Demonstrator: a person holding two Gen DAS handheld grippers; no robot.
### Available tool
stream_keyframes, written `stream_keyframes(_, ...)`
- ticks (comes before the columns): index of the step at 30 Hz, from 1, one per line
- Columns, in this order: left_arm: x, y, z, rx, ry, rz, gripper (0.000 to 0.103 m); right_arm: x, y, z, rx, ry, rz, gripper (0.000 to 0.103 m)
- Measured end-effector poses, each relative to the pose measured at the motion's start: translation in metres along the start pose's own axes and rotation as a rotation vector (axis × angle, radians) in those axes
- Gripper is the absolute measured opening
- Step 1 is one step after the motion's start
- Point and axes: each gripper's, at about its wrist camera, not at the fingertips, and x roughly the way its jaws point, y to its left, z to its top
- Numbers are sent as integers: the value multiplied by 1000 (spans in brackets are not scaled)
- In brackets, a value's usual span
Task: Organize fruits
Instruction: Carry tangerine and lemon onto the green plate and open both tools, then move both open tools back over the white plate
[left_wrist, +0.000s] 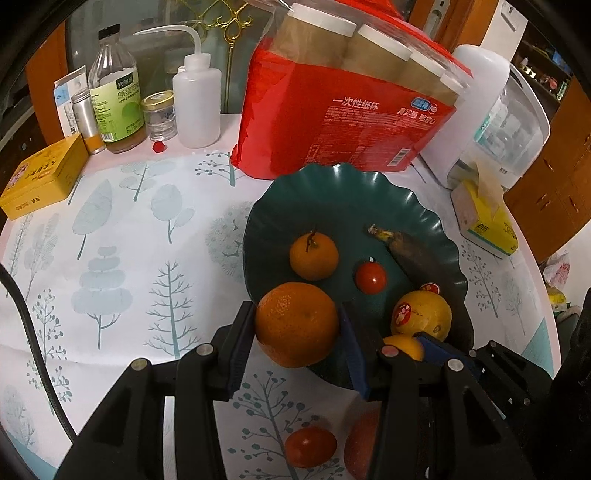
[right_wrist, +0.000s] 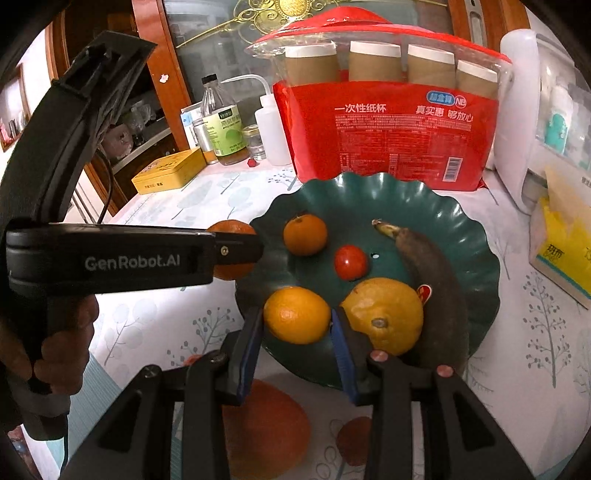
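Note:
My left gripper (left_wrist: 297, 325) is shut on a large orange (left_wrist: 297, 325) at the near left rim of the green plate (left_wrist: 343, 192). My right gripper (right_wrist: 297, 317) is shut on a smaller yellow-orange citrus (right_wrist: 297, 315) over the plate's (right_wrist: 443, 206) near edge. In the plate lie a small mandarin (right_wrist: 305, 235), a red tomato (right_wrist: 351, 262), a yellow lemon-like fruit (right_wrist: 386, 314) and a dark banana (right_wrist: 432, 280). The left gripper with its orange (right_wrist: 232, 225) shows at the left in the right wrist view. On the table below the grippers lie a tomato (left_wrist: 310, 446) and another orange fruit (right_wrist: 266, 424).
Behind the plate stands a red pack of paper cups (left_wrist: 343, 122). Bottles and a jar (left_wrist: 114, 99) and a yellow tin (left_wrist: 44, 177) are at the back left. A white appliance (left_wrist: 495, 114) and a tissue box (left_wrist: 484, 221) are on the right.

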Motion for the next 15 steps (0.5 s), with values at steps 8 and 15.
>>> stream_keyframes(8,-23,1,0,-7,-37,16,49,-7,3,1,25,-14,-8,56)
stream_keyframes(15,-49,3,-9,-21,-53,39,51,-27,-2,0,76,-32,-15,58)
